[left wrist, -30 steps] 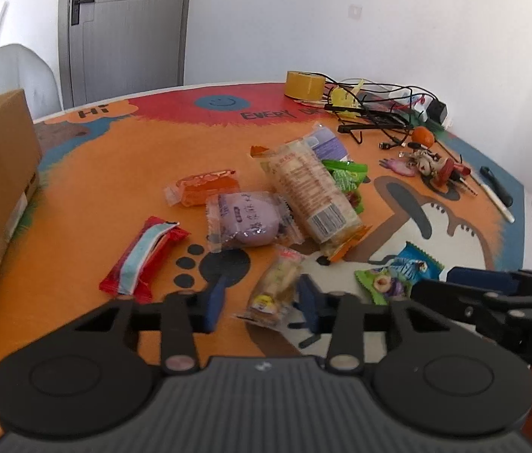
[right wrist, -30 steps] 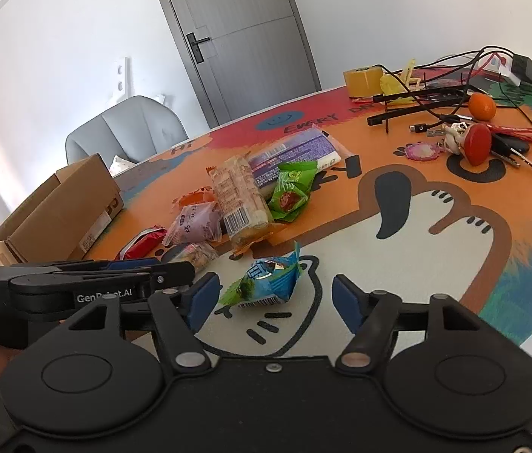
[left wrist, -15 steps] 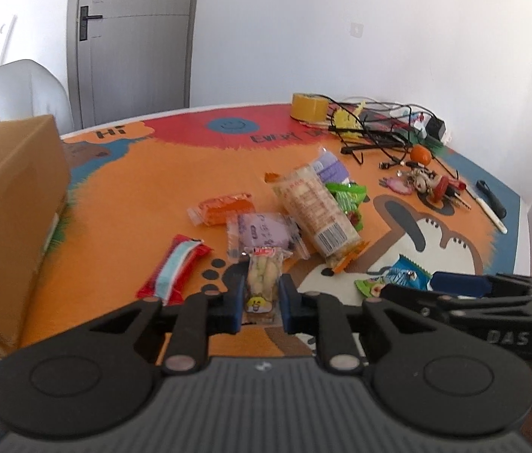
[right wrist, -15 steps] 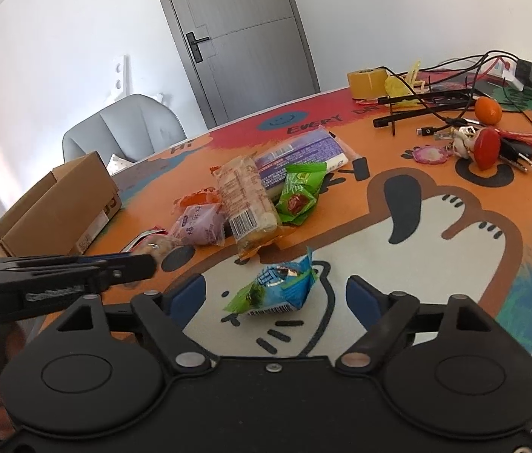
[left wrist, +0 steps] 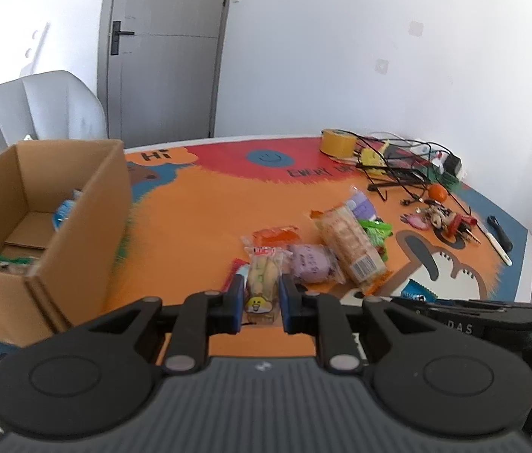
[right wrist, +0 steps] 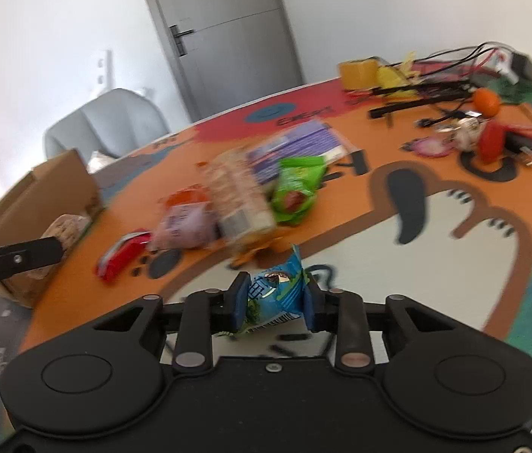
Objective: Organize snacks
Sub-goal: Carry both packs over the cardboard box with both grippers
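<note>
On the round table (left wrist: 198, 204), near its front edge: a left gripper (left wrist: 262, 304), jaws pinching a clear packet of pale biscuits (left wrist: 262, 283) with a yellow face on the label, packet lifted off the surface. Beside it, a right gripper (right wrist: 276, 304), jaws pressed onto a blue snack packet (right wrist: 277, 292), held just over the white part of the printed mat.

Toward the left edge: a cardboard box (left wrist: 77, 226), open at the top, with a few packets lying inside.

Around the table's middle, a loose cluster: a long cracker pack (left wrist: 349, 241), a purple pouch (left wrist: 309, 264), an orange packet (left wrist: 275, 234), a green packet (left wrist: 375, 228), a red-and-white bar (right wrist: 122, 255), and a lilac flat pack (right wrist: 303, 143).

Along the far right edge: a yellow tape roll (left wrist: 337, 143), tangled black cables (left wrist: 402, 173), an orange fruit (left wrist: 437, 192), and keys (left wrist: 443, 221).

Behind the table: a grey chair (left wrist: 39, 109) and a grey door (left wrist: 164, 49).
</note>
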`<state>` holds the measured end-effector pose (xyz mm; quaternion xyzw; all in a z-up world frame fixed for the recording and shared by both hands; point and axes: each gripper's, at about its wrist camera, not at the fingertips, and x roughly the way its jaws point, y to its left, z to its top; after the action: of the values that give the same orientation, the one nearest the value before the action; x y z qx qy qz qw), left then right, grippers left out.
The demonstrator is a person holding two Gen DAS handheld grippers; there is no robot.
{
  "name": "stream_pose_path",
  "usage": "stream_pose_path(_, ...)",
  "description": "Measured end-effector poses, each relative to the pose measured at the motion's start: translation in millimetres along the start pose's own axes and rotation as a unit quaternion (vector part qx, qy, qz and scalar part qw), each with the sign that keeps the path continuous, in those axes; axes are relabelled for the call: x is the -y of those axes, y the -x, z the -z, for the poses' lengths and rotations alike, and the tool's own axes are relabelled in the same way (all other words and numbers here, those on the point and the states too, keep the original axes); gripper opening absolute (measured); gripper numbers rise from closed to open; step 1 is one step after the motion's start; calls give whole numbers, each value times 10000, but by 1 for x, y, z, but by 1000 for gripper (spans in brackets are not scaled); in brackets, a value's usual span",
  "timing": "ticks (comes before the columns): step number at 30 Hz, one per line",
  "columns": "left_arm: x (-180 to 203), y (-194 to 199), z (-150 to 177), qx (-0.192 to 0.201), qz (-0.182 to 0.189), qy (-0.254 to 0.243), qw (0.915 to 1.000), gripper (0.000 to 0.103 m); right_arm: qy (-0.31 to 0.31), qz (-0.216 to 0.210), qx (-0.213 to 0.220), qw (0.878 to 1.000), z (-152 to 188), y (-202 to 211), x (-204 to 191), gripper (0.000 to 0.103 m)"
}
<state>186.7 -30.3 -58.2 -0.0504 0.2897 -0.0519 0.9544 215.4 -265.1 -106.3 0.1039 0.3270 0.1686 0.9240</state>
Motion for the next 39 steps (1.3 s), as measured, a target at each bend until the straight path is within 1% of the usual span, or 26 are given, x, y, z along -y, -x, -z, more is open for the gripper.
stream_pose_path(1,-3,3,-1,29,-25,18,10000,18,61,0,59,10000,0,2,-5,29)
stream_pose_path(7,-15,21,-8,197,-147,35,9997,18,325,-309,232,9987,-11,13,-35,29)
stream_pose_path(10,-18,30,-13,321,-223,-37,9992,18,428,-404,311,9978,-18,16,-47,29)
stream_pose_path(17,-32,47,-24,479,-336,-25,9983,18,554,-670,415,9954,-32,17,-74,29)
stream_pose_path(21,-44,57,-31,596,-377,74,9975,18,613,-742,467,9943,-39,17,-87,29)
stream_pose_path(28,-64,76,-43,787,-524,136,9954,18,830,-1070,615,9889,-52,22,-126,29)
stream_pose_path(39,-95,89,-60,861,-821,109,9928,18,1051,-1436,729,9813,-71,13,-170,29)
